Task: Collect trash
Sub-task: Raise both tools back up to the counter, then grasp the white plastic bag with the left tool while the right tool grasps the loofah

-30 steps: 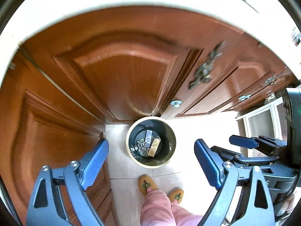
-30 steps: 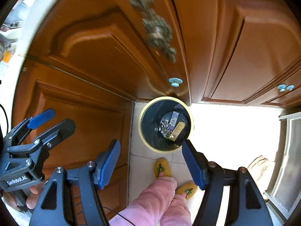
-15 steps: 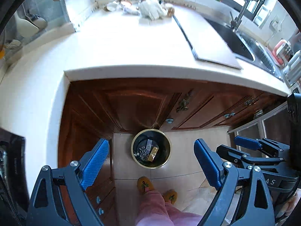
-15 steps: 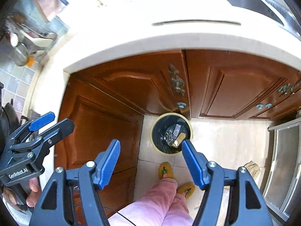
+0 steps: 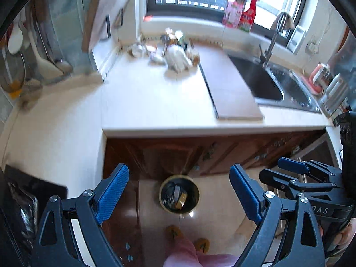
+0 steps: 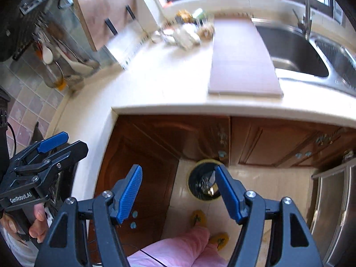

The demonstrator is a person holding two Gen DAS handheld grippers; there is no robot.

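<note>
A round bin with a yellow rim [image 5: 179, 197] stands on the floor by the brown cabinets and holds foil and wrappers; the right wrist view shows the bin [image 6: 200, 184] too. A blurred pile of trash [image 5: 173, 53] lies at the back of the white countertop, and the pile [image 6: 184, 33] is near the window in the right wrist view. My left gripper [image 5: 179, 170] hangs open and empty high above the bin. My right gripper [image 6: 178, 169] is also open and empty, level with the left one. Both are well short of the pile.
A pale cutting board [image 5: 229, 84] lies on the countertop [image 5: 144, 102] next to a steel sink [image 5: 267, 82] with a tap. Utensils hang on the wall at left [image 6: 51, 55]. A pink trouser leg [image 6: 178, 251] and yellow slippers are below me.
Both grippers have risen from just above the bin to above counter height. The countertop, trash pile and sink have come into view. The jaws have kept the same width.
</note>
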